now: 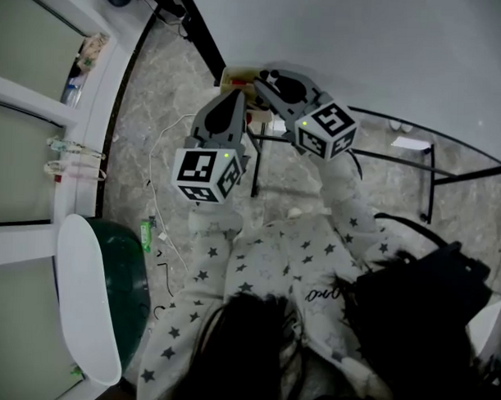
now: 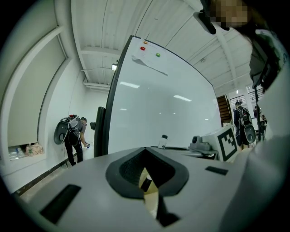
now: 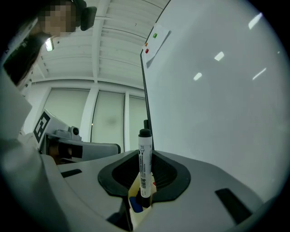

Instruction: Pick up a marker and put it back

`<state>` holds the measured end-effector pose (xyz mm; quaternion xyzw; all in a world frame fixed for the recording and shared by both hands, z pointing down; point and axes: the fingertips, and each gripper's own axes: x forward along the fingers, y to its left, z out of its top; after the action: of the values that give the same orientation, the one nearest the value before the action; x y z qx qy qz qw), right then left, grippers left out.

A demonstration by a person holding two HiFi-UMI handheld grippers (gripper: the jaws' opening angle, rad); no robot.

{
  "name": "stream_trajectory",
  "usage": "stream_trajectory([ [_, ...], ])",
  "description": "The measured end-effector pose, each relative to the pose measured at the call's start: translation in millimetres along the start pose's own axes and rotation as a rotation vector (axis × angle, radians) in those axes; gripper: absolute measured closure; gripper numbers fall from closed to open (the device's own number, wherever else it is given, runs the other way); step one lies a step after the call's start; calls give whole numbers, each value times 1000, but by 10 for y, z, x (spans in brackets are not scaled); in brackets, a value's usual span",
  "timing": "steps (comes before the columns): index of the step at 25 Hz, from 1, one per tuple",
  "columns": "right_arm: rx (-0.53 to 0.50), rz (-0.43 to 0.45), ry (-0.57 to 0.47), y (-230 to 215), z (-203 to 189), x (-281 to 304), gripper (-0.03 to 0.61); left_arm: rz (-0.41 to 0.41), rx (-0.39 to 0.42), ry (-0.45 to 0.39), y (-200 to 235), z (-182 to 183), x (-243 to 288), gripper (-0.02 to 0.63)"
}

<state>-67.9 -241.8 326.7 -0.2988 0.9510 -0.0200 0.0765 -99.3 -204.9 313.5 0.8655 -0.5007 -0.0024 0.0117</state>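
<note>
a white-barrelled marker with a black cap (image 3: pixel 144 163) stands upright at the lower centre of the right gripper view, pinched between the jaws of the right gripper (image 3: pixel 144 183). a large white whiteboard (image 3: pixel 217 90) fills the right of that frame. the left gripper (image 2: pixel 147 181) has its jaws narrowly apart, holding nothing; a pale yellow box (image 2: pixel 152 191) shows through the gap.

Marker (image 3: pixel 144 152) print too small to read, btm end hidden — inside right hand-held gripper (image 3: pixel 144 183)
</note>
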Motion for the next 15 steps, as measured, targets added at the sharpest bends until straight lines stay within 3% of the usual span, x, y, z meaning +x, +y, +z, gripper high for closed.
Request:
stream_trajectory([
  [15, -63, -37, 74, -45, -412, -57, 503, -7, -15, 15, -14, -283, 48, 614],
])
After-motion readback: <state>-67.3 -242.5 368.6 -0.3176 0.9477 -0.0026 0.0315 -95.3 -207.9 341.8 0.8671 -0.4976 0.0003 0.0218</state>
